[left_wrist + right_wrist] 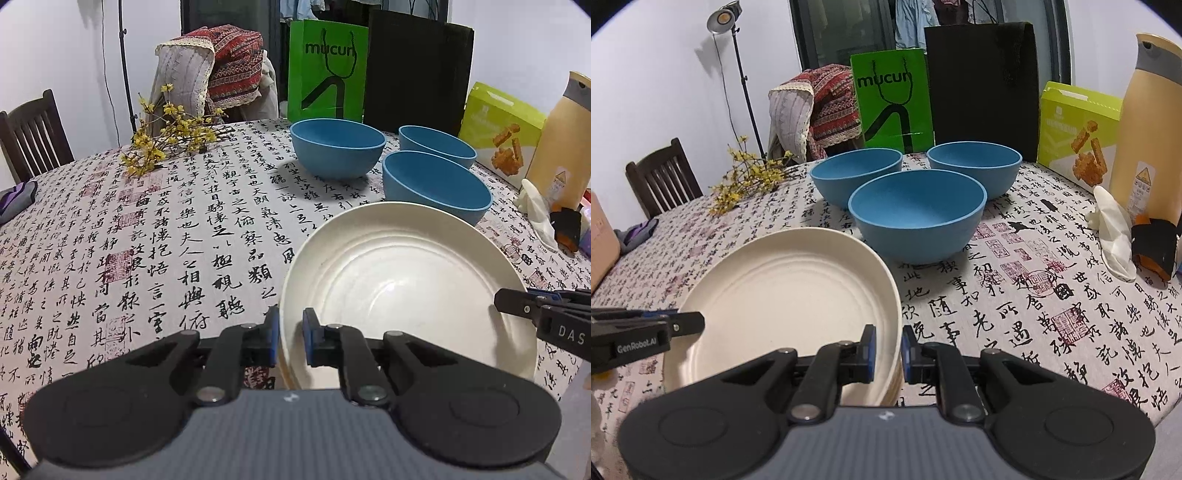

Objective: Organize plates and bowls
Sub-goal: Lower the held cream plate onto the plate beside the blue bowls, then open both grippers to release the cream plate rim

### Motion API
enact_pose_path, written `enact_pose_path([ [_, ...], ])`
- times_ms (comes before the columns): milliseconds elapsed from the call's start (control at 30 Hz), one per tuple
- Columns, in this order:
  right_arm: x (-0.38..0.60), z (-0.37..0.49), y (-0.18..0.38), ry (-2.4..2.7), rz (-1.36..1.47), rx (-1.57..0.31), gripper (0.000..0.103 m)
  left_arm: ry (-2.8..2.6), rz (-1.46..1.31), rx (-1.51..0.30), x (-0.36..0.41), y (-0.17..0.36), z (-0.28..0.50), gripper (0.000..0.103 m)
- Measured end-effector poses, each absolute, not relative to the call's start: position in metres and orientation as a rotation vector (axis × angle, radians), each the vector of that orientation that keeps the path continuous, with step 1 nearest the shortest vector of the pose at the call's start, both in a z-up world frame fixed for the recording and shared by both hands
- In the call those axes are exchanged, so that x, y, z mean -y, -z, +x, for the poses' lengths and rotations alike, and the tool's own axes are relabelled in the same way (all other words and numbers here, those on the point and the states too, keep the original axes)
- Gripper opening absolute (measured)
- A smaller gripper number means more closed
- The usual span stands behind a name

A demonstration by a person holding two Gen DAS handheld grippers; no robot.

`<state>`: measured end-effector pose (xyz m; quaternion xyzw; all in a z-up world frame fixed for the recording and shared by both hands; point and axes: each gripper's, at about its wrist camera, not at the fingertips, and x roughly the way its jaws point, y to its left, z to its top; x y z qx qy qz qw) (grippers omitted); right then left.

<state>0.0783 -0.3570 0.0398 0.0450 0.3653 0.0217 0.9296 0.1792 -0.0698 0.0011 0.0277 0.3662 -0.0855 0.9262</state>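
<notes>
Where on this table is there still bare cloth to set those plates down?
Widest free cloth: between the flower sprig, the leftmost blue bowl and the cream plates. A smaller patch lies between the plates and the white glove. It is crowded by the snack box and bottle.

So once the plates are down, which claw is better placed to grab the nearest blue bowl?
Probably the right claw. The nearest bowl sits almost straight ahead of it, while from the left claw that bowl lies off to the right beyond the plates. Both now grip the plates' rim.
</notes>
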Motion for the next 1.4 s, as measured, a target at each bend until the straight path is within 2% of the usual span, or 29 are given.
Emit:
enact_pose_path([
  [633, 0.328, 0.072, -0.029, -0.008, -0.173, -0.682, 0.017, 0.130, 0.257, -0.714, 0.096, 0.012, 0.176, 0.015],
  [800, 0.330, 0.073, -0.025, -0.023, -0.159, -0.695, 0.017, 0.166, 0.269, -0.711, 0.106, 0.011, 0.170, 0.015],
  [900, 0.339, 0.071, -0.026, -0.039, -0.111, -0.686, 0.017, 0.177, 0.248, -0.704, 0.104, 0.011, 0.168, 0.019],
  [933, 0.342, 0.070, -0.027, -0.042, -0.095, -0.677, 0.017, 0.186, 0.221, -0.703, 0.101, 0.010, 0.168, 0.024],
  [967, 0.346, 0.068, -0.029, -0.051, -0.074, -0.664, 0.017, 0.191, 0.194, -0.697, 0.097, 0.009, 0.168, 0.035],
  [1033, 0.352, 0.065, -0.033, -0.065, -0.040, -0.644, 0.023, 0.193, 0.155, -0.662, 0.089, 0.003, 0.165, 0.050],
  [1100, 0.358, 0.061, -0.037, -0.077, -0.008, -0.614, 0.039, 0.182, 0.123, -0.619, 0.082, -0.004, 0.160, 0.063],
  [1167, 0.364, 0.058, -0.040, -0.087, 0.019, -0.578, 0.052, 0.178, 0.079, -0.580, 0.072, -0.011, 0.157, 0.086],
  [1233, 0.369, 0.056, -0.041, -0.104, 0.047, -0.541, 0.062, 0.172, 0.043, -0.537, 0.063, -0.017, 0.153, 0.095],
  [1267, 0.372, 0.055, -0.042, -0.115, 0.061, -0.515, 0.072, 0.171, 0.029, -0.517, 0.059, -0.019, 0.152, 0.103],
  [1300, 0.373, 0.054, -0.042, -0.119, 0.067, -0.490, 0.086, 0.167, 0.011, -0.495, 0.054, -0.020, 0.151, 0.103],
  [1400, 0.377, 0.050, -0.043, -0.130, 0.075, -0.410, 0.103, 0.156, -0.024, -0.458, 0.041, -0.021, 0.149, 0.103],
])
